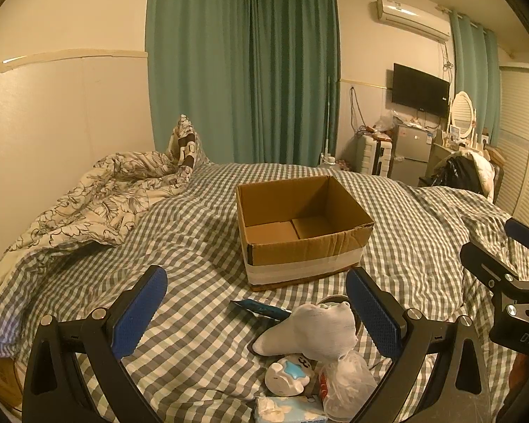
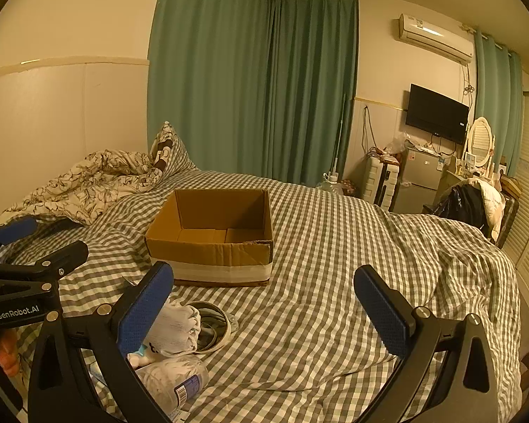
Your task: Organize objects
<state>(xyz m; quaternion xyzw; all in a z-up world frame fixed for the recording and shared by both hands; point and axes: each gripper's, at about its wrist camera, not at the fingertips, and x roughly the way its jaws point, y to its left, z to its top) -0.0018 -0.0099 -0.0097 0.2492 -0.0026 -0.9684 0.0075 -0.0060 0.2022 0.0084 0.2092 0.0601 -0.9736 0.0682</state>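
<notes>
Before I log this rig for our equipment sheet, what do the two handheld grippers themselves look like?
Both are matte black frames with silver round bolts at the joints. Each finger carries a flat, blue, finely dotted pad: left gripper, right gripper. Seen from the right wrist view, the left gripper's body bears white "GenRobot.AI" lettering; the right gripper's body shows "DAS" in the left view. No cables or sleeves are visible.

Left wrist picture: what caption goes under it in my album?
Open left gripper above a white sock, with an empty cardboard box behind.

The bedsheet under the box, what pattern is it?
Grey-and-white gingham check on the bedsheet, clearest in the right wrist view.
</notes>
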